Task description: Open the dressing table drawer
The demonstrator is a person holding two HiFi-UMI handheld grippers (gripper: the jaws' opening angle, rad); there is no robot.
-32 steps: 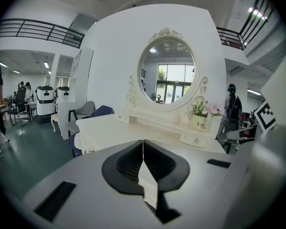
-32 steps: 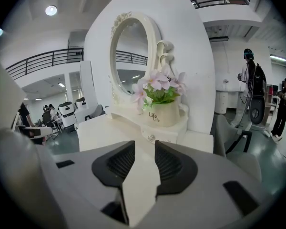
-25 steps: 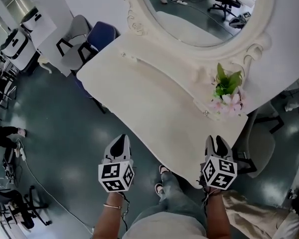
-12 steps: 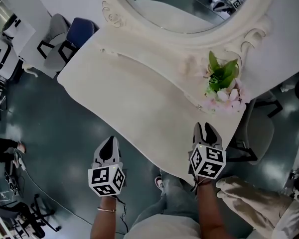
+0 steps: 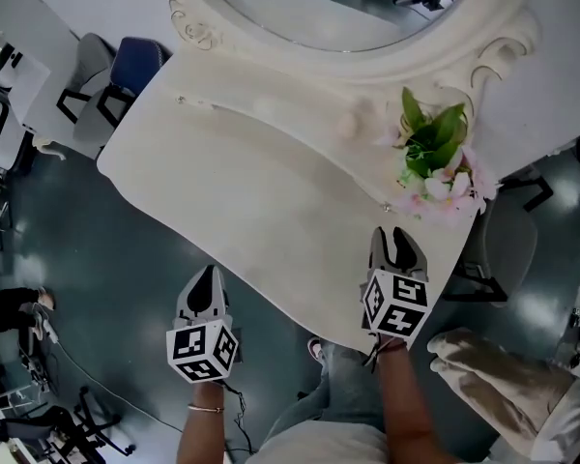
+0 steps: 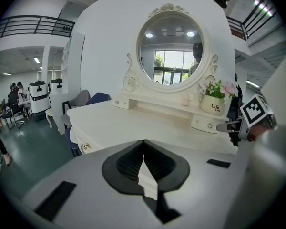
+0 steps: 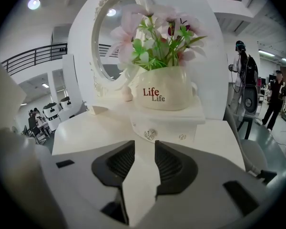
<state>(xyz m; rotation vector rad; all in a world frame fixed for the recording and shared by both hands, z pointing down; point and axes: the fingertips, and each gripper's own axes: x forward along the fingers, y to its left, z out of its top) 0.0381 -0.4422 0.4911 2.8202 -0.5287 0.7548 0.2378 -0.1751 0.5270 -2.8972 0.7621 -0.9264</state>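
Right gripper point(image 7: 144, 146): jaws apart and empty, above the cream dressing table top point(image 7: 86, 130). Just ahead, untouched, the small cream knobbed drawer point(image 7: 168, 129) sits closed beneath the white ceramic flower pot point(image 7: 164, 94). Left gripper point(image 6: 143, 143): jaws closed together, empty.

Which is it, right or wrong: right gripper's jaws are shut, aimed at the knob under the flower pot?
Wrong on the jaws. The right gripper view shows the right gripper with its jaws apart and nothing between them. The rest holds: it is aimed at the knob under the flower pot.
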